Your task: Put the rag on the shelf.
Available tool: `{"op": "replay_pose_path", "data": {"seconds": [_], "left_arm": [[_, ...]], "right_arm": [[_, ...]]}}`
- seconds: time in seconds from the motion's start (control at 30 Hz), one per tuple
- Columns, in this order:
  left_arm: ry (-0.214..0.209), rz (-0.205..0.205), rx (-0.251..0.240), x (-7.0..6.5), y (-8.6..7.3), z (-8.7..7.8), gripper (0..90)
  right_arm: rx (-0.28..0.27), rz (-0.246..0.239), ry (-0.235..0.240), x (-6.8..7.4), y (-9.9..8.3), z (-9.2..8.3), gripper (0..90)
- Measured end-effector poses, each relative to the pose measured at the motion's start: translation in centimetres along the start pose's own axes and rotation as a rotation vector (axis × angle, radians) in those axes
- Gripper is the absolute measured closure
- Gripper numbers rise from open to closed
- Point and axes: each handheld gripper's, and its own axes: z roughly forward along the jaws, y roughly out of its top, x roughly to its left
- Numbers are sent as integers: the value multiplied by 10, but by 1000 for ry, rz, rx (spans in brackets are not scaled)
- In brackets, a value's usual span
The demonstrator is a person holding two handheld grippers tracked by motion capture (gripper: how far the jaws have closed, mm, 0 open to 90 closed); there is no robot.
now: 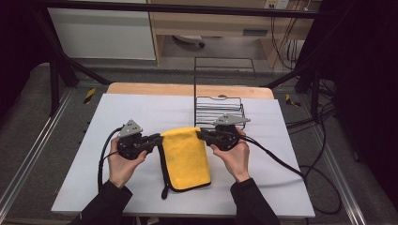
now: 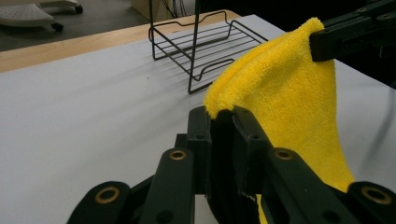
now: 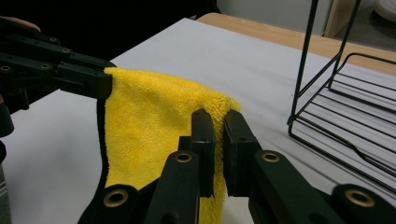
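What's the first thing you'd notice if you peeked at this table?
The bright yellow cloth in the middle of the white table: the left gripper and right gripper each pinch a top corner. Behind it stands a black wire rack.

Black sleeves, black two-jaw left gripper (image 1: 157,139) and right gripper (image 1: 201,135), brass-ringed pivots, grey three-cornered plates, trailing black cables.

A black wire rack (image 1: 219,108) is standing on the white table top (image 1: 141,112) ahead of me, its tall back frame rising upright at the far side. A wooden edge (image 1: 150,89) is showing beyond the white surface. Black cables (image 1: 324,187) are lying on the grey floor off to my right.
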Motion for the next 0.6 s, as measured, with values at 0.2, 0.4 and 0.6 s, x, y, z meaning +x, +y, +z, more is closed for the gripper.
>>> {"op": "replay_pose_path", "data": {"seconds": [0.2,0.4,0.6], "left_arm": [[-8,15,-18,-6,10,0,782],[-9,37,-45,-11,23,0,782],[-12,45,-72,-14,33,0,781]], "right_arm": [[-33,-6,-13,0,4,-13,843],[-73,0,-25,-1,9,-25,843],[-106,1,-36,-3,13,-35,844]]}}
